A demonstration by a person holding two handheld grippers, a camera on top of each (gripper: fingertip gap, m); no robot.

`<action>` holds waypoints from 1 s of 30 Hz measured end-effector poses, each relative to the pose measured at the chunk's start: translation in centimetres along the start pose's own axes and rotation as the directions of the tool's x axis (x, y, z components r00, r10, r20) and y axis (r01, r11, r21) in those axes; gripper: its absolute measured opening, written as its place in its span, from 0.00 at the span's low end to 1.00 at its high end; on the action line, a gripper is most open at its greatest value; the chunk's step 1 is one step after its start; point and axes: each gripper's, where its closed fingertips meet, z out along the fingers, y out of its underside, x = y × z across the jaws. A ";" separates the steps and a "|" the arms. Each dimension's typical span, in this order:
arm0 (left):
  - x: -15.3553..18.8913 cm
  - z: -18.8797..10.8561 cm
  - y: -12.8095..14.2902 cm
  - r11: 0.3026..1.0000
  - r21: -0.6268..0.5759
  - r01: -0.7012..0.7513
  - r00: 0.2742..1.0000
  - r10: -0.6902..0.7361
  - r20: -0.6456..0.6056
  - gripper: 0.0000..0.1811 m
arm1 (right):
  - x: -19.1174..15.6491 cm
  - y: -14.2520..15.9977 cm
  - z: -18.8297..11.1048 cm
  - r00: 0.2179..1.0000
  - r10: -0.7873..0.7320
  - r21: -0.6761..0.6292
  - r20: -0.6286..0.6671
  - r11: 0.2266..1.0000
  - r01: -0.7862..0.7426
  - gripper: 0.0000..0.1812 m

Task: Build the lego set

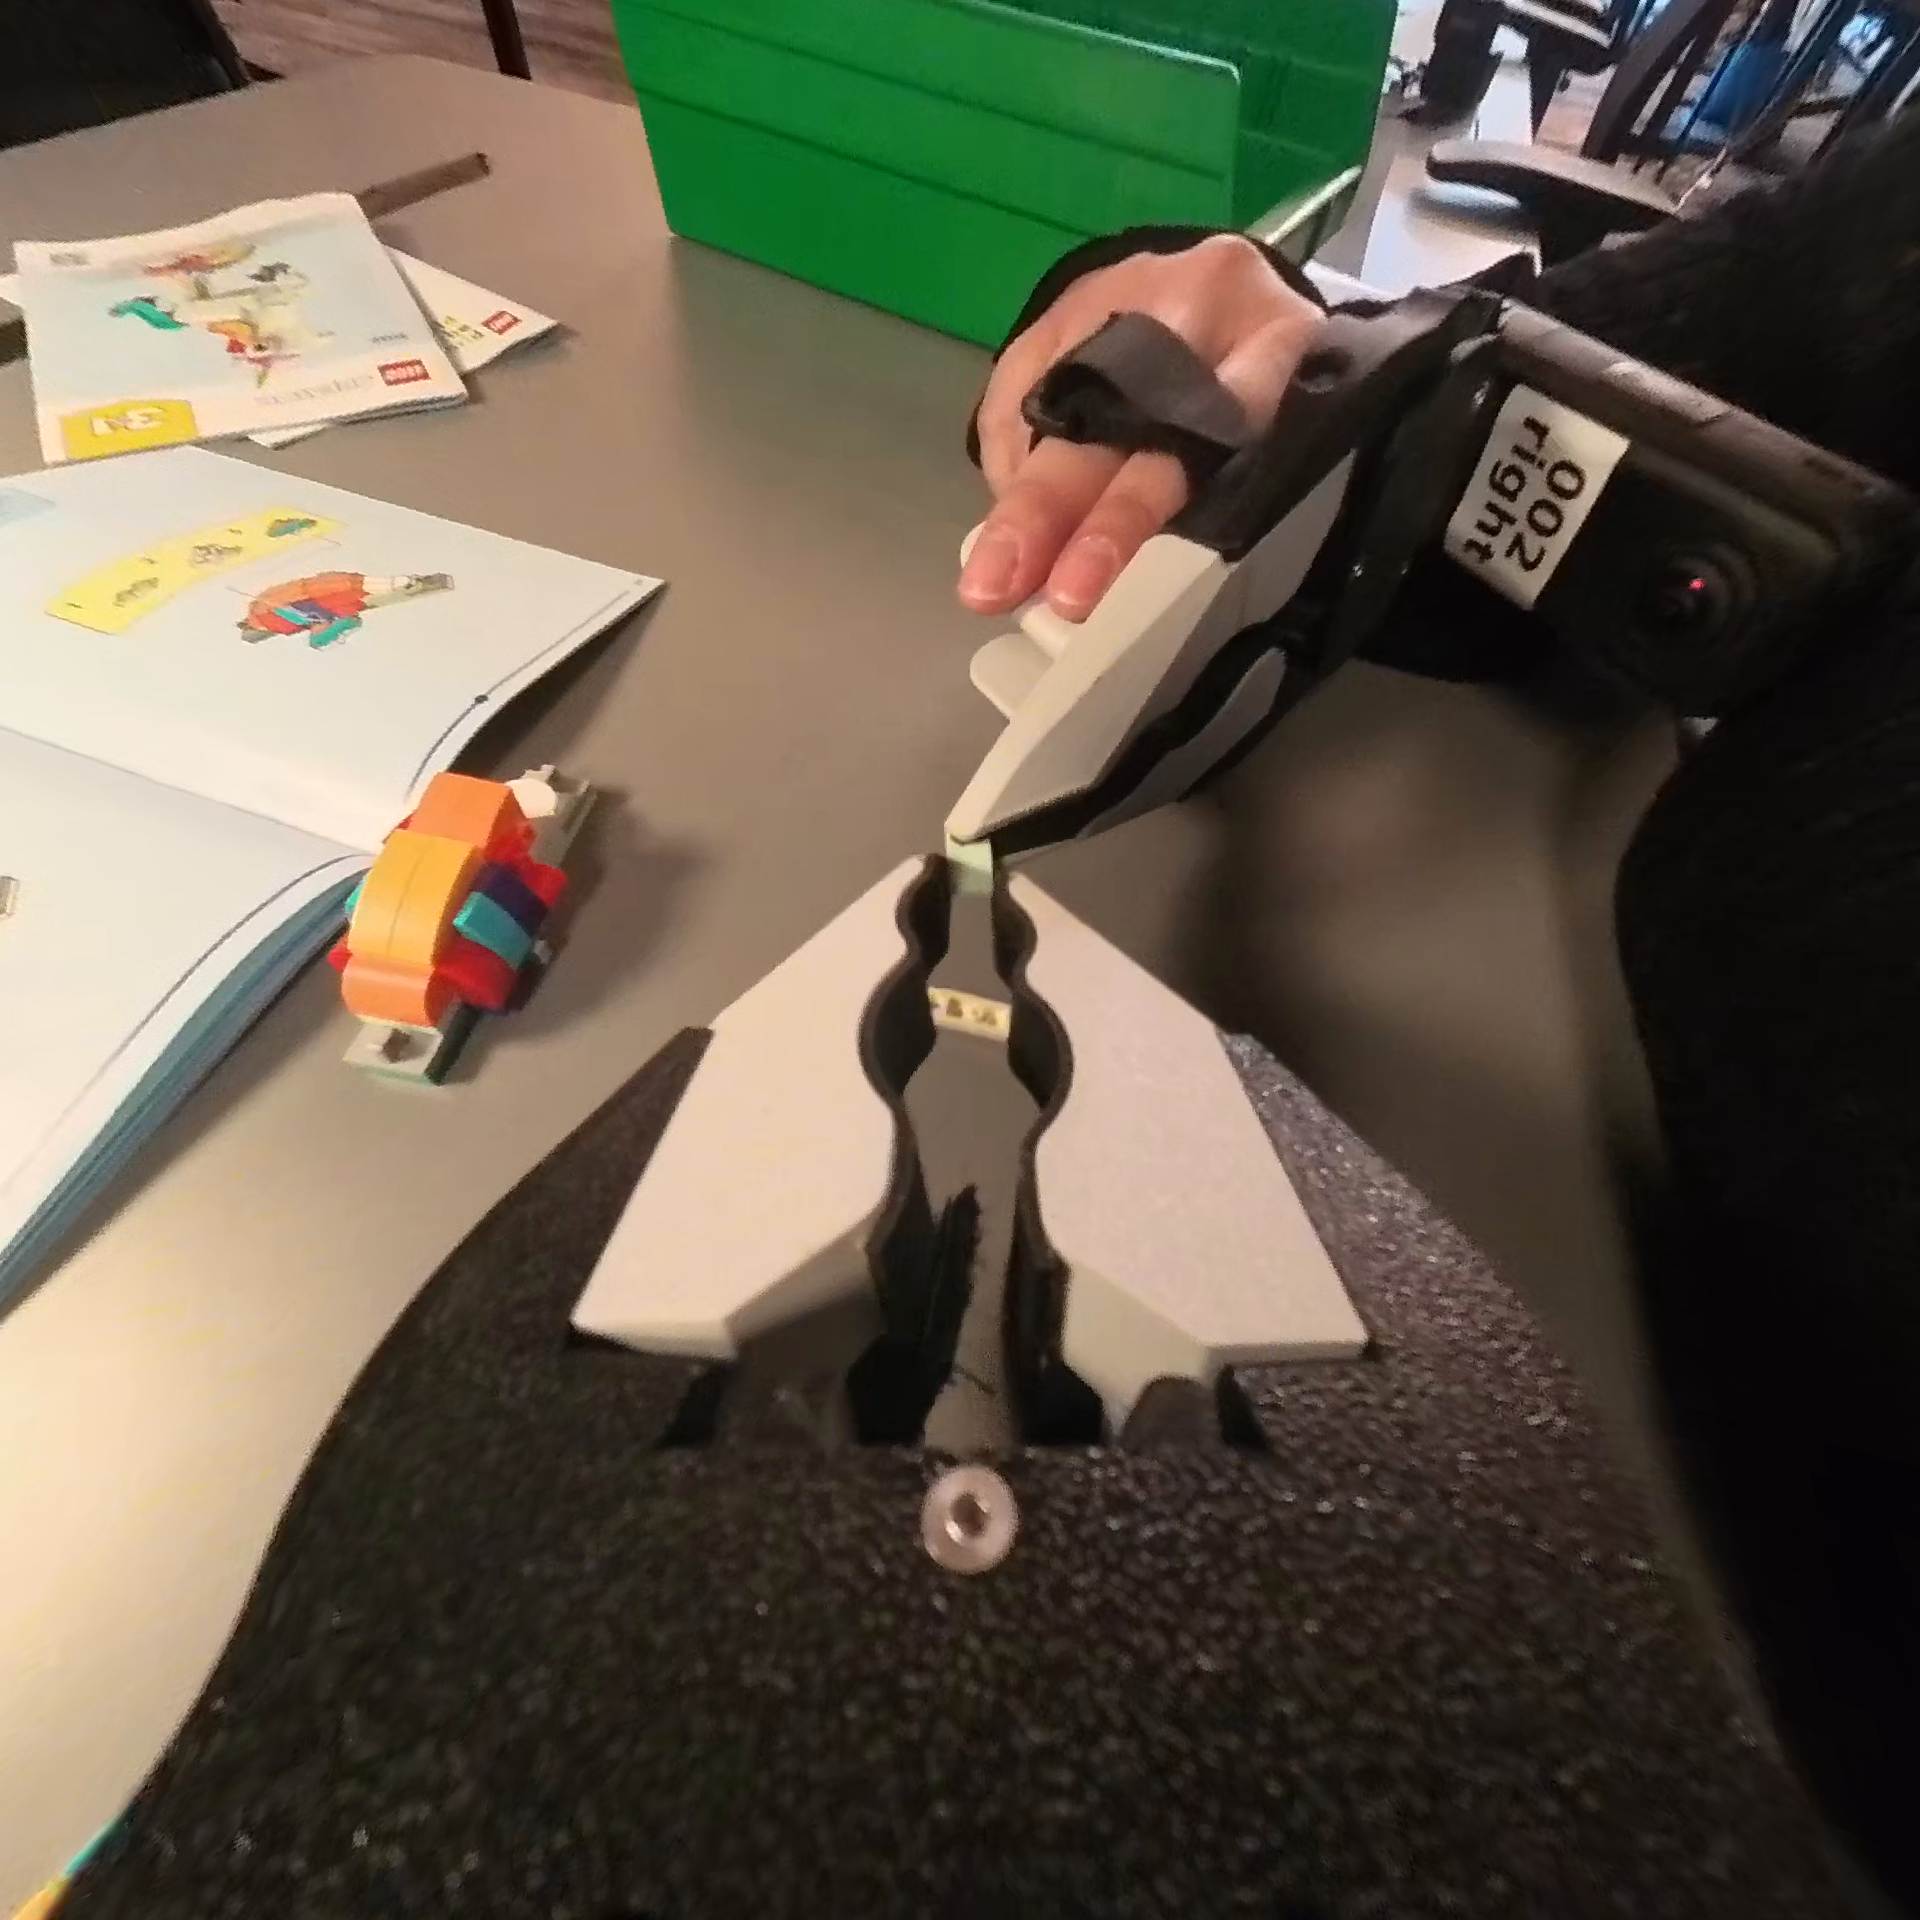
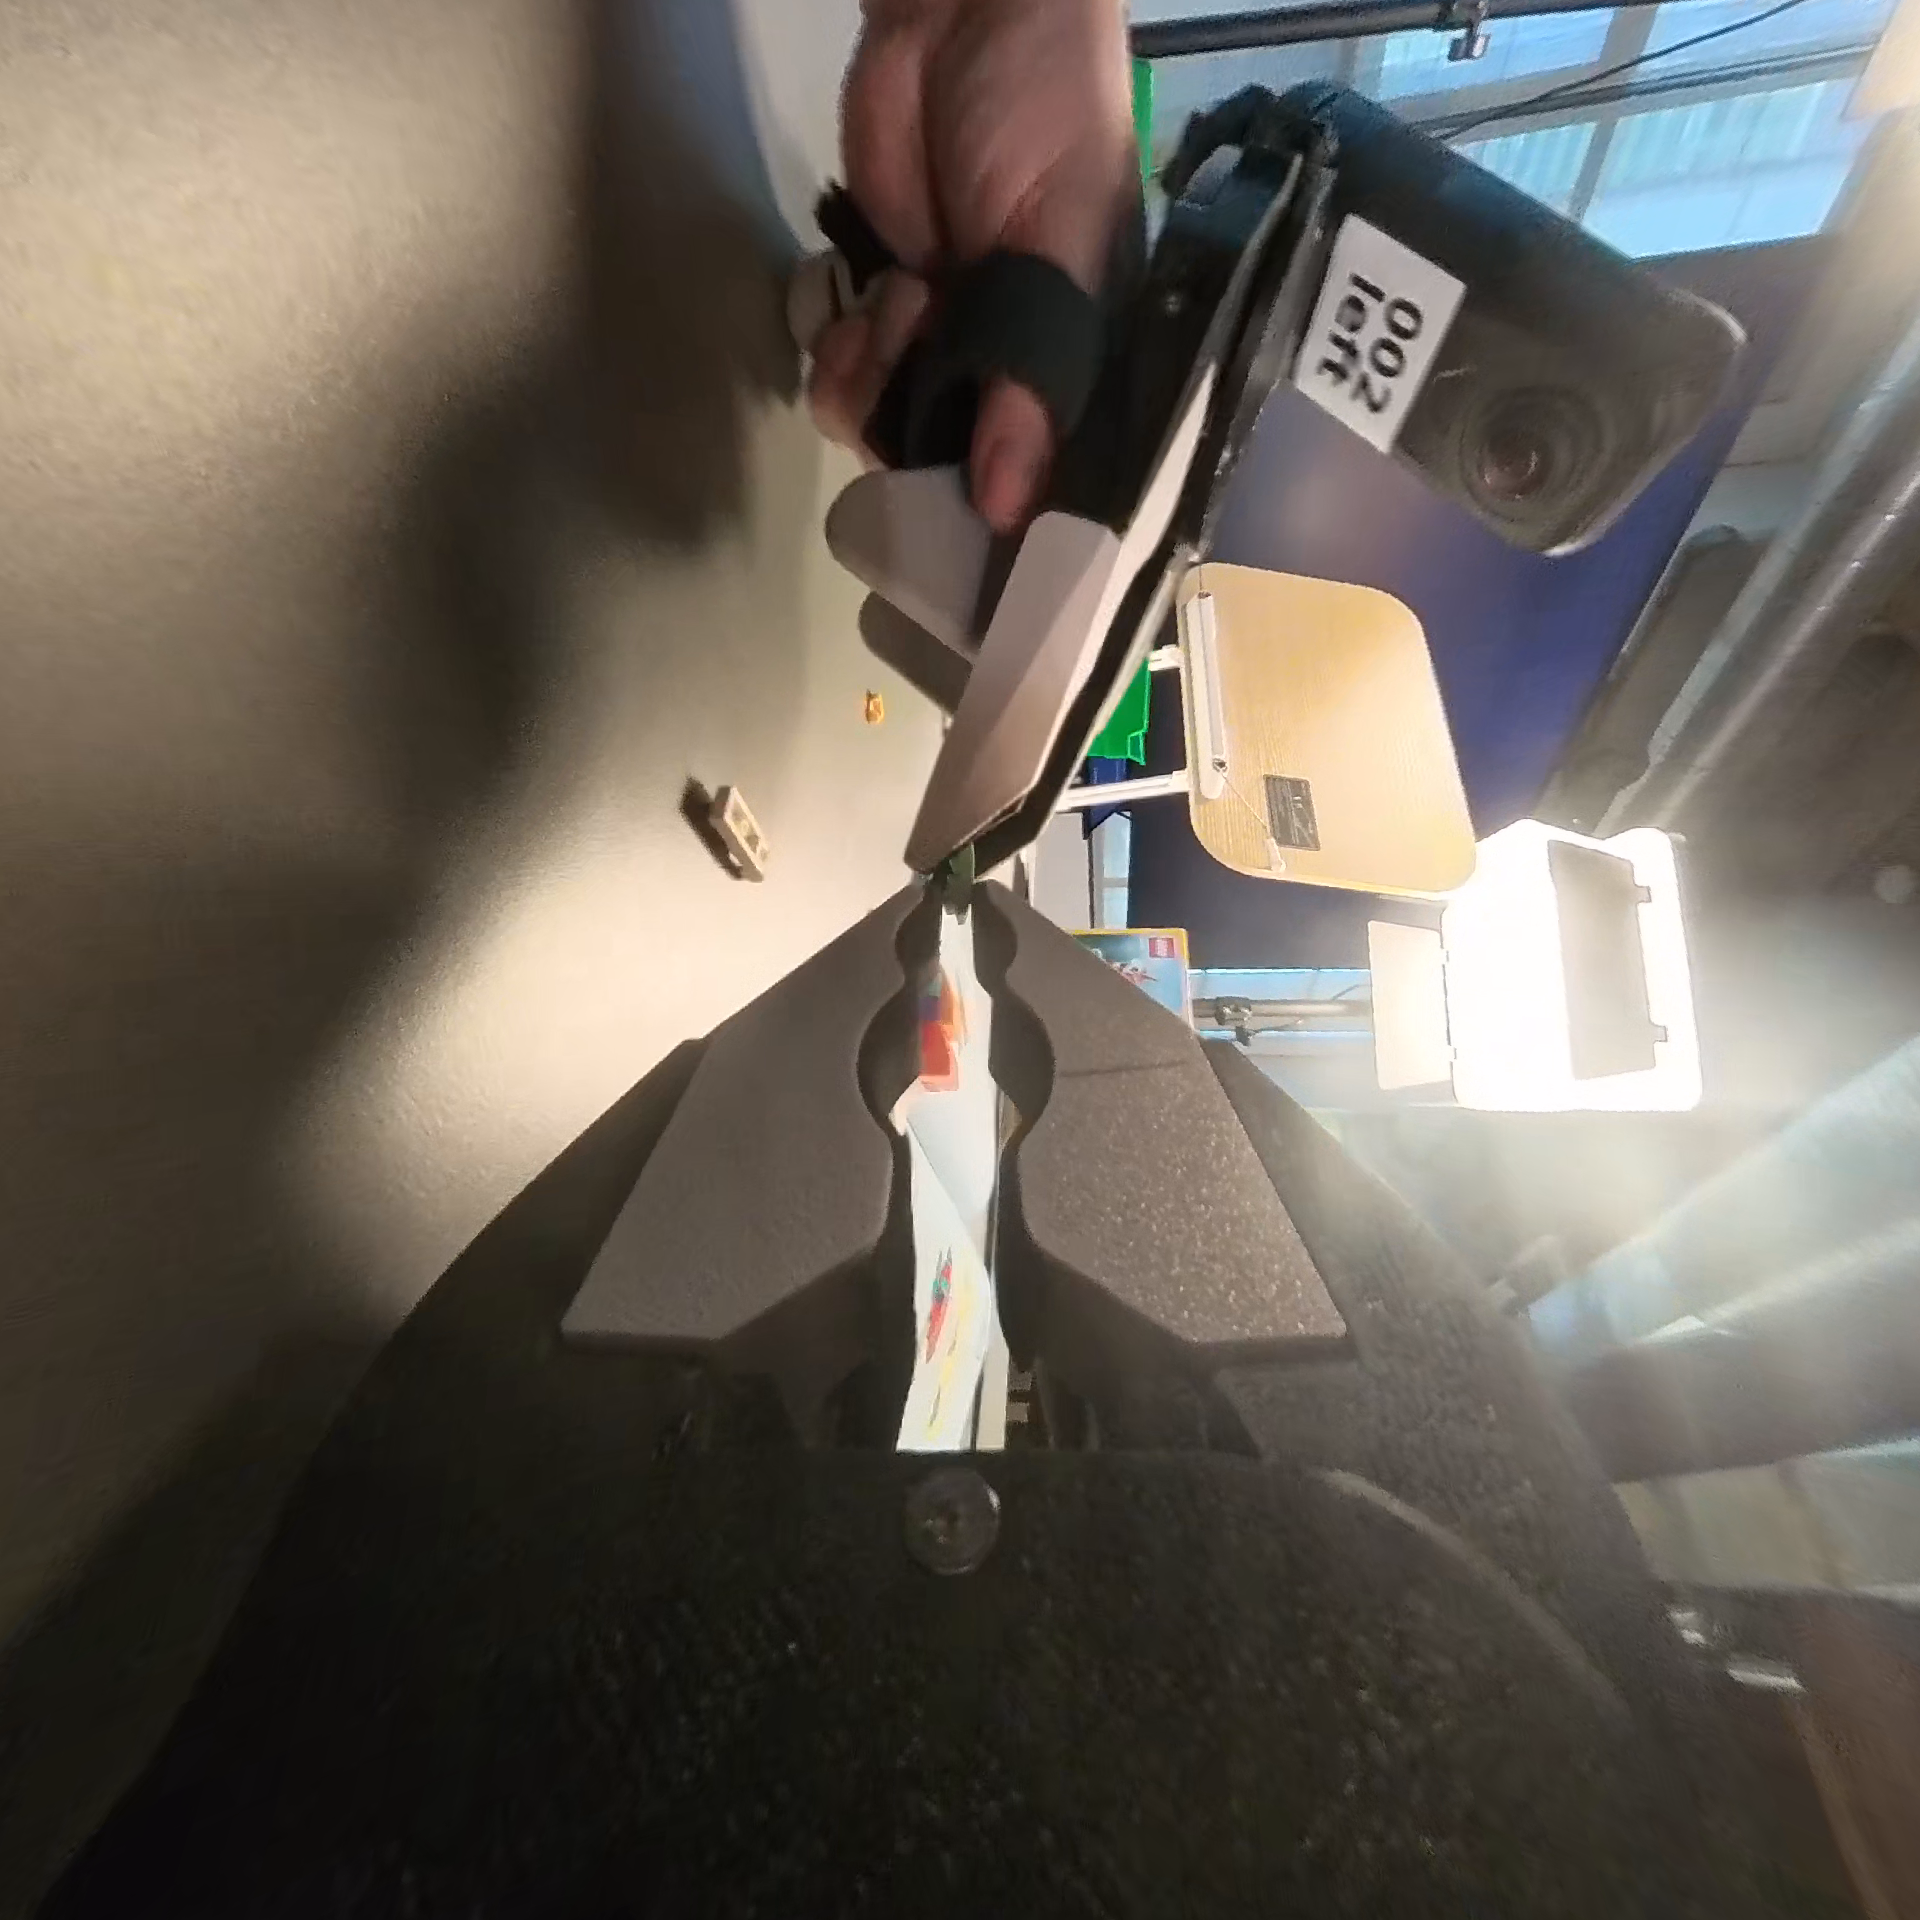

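Note:
A small pale green lego piece (image 1: pixel 977 875) is held above the grey table (image 1: pixel 810 499) between both grippers. My left gripper (image 1: pixel 966 891) is shut on it from below. My right gripper (image 1: pixel 971 836) comes in from the upper right, and its tips are closed on the top of the same piece. In the right wrist view the piece (image 2: pixel 954 881) looks dark between my right gripper (image 2: pixel 951 906) and the left gripper (image 2: pixel 940 864) above it. The part-built orange, red and teal lego model (image 1: pixel 447 925) lies on the table to the left.
An open instruction book (image 1: pixel 208 748) and two booklets (image 1: pixel 229 322) lie at the left. A green bin (image 1: pixel 987 156) stands at the back. A small cream piece (image 1: pixel 971 1010) lies under the left fingers. A tan piece (image 2: pixel 727 826) and an orange piece (image 2: pixel 873 707) lie on the table. Only a small space, under 4 cm, lies between the two pairs of fingers.

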 end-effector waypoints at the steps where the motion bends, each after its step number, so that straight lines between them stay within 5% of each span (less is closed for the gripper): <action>1: 0.1 0.0 0.2 1.000 -0.015 -0.007 1.000 0.007 -0.003 0.03 | -0.1 -0.1 0.0 1.000 0.000 0.002 0.008 1.000 0.000 0.03; 3: 0.1 0.1 0.7 0.998 -0.048 -0.035 0.999 0.035 0.002 0.03 | -0.8 0.0 0.0 0.997 0.060 -0.002 0.058 0.998 -0.060 0.05; 5: 0.2 0.2 1.6 0.992 -0.100 -0.079 0.997 0.079 0.001 0.03 | -2.0 0.3 -0.1 0.921 0.332 -0.041 0.201 0.943 -0.331 0.16; 7: 0.5 0.3 2.1 0.984 -0.131 -0.119 0.993 0.118 -0.012 0.03 | -2.8 -0.6 -0.6 0.704 0.603 -0.080 0.375 0.778 -0.624 0.14; 9: 0.8 0.3 2.3 0.981 -0.138 -0.140 0.990 0.138 -0.024 0.03 | -2.3 -1.3 -0.9 0.516 0.718 -0.127 0.467 0.632 -0.765 0.10; 12: 1.1 0.3 2.2 0.977 -0.135 -0.166 0.986 0.162 -0.040 0.03 | -2.0 -1.4 -0.7 0.363 0.778 -0.190 0.512 0.515 -0.836 0.10; 24: 0.8 0.5 2.2 0.979 -0.142 -0.146 0.989 0.143 -0.034 0.03 | -2.3 -1.1 -0.3 0.346 0.790 -0.223 0.506 0.507 -0.832 0.04; 30: -0.7 -0.5 2.8 0.971 -0.199 -0.133 0.987 0.148 0.065 0.15 | -3.5 -0.4 0.2 0.318 0.814 -0.319 0.486 0.504 -0.803 0.04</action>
